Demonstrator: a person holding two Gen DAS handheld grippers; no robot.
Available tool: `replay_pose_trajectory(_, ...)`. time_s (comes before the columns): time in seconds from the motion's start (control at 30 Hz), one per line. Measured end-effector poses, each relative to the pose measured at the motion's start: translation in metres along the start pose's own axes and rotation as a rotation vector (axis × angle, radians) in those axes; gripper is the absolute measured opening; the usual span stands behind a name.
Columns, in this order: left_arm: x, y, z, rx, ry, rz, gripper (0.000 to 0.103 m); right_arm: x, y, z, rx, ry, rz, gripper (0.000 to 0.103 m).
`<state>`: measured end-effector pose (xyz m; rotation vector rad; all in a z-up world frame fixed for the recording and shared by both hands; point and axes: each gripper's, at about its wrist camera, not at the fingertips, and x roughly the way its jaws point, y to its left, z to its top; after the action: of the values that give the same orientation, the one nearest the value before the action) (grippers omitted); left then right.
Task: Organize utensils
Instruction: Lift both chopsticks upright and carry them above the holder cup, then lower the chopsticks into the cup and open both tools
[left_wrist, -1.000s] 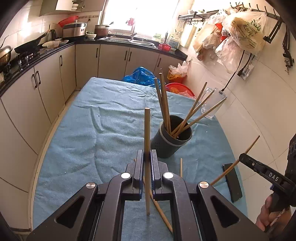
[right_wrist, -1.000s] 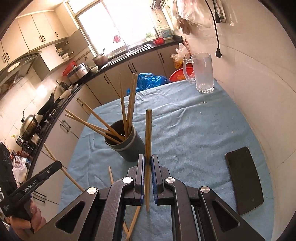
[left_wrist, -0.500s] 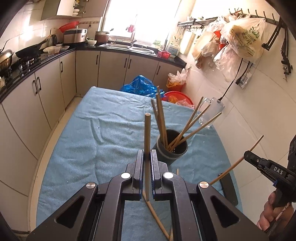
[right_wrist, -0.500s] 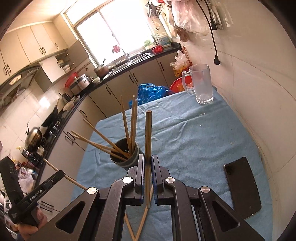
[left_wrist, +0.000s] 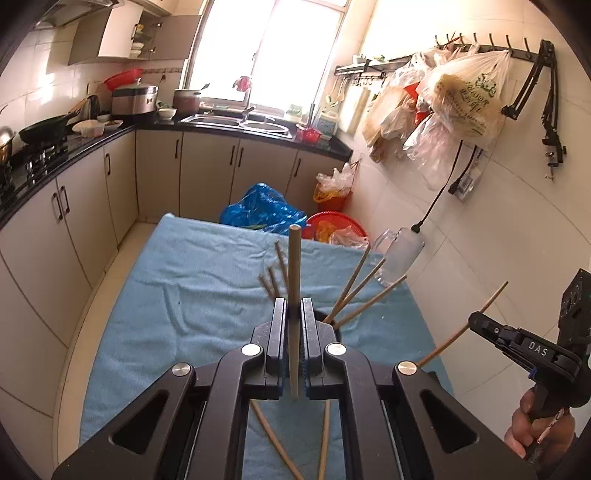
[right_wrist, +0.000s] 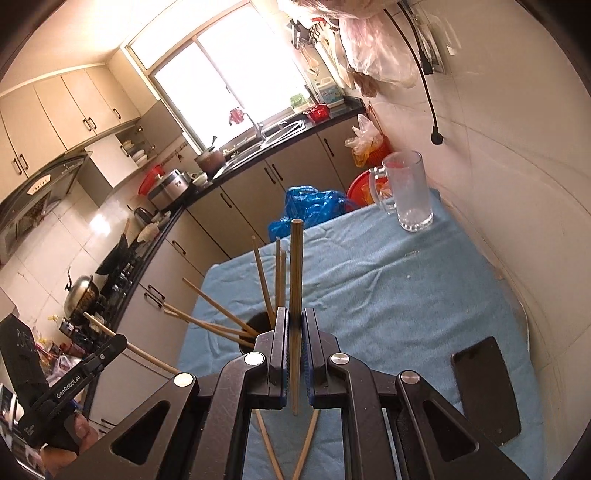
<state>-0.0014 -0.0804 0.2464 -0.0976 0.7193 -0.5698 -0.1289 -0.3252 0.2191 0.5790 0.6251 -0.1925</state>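
My left gripper (left_wrist: 294, 310) is shut on a wooden chopstick (left_wrist: 294, 280) that stands upright between its pads. In the same way my right gripper (right_wrist: 294, 319) is shut on another chopstick (right_wrist: 295, 280). A dark holder (right_wrist: 255, 326) with several chopsticks fanning out stands on the blue-clothed table (right_wrist: 369, 295), mostly hidden behind the jaws in both views. Its rim (left_wrist: 332, 326) peeks out beside my left fingers. Two loose chopsticks (left_wrist: 273, 439) lie crossed on the cloth under the grippers. The right gripper (left_wrist: 480, 325) shows at the edge of the left wrist view with its chopstick.
A glass mug (right_wrist: 406, 192) stands at the table's far right corner by the wall. A black phone (right_wrist: 484, 387) lies on the cloth at the right. Blue and red bags (left_wrist: 266, 214) sit beyond the far edge. Kitchen cabinets and counter (left_wrist: 74, 177) run along the left.
Both grippers have risen with their chopsticks, so the holder has sunk in the views and is now largely behind the jaws. The grips have not changed.
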Motion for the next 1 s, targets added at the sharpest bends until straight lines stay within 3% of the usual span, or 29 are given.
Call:
replay_pose_trajectory(0.53, 0.006, -0.033, 0.062, 0.036, -0.102, -0.012, 0.006, 0.020, 0.039, 0.056, -0.060, -0.080, 0.034, 0.007)
replay_pose_trajectory(1.0, 0.065, -0.021, 0.037, 0.020, 0.023, 0.040, 0.006, 0.083, 0.036, 0.051, -0.080, 0.008, -0.009, 0.007)
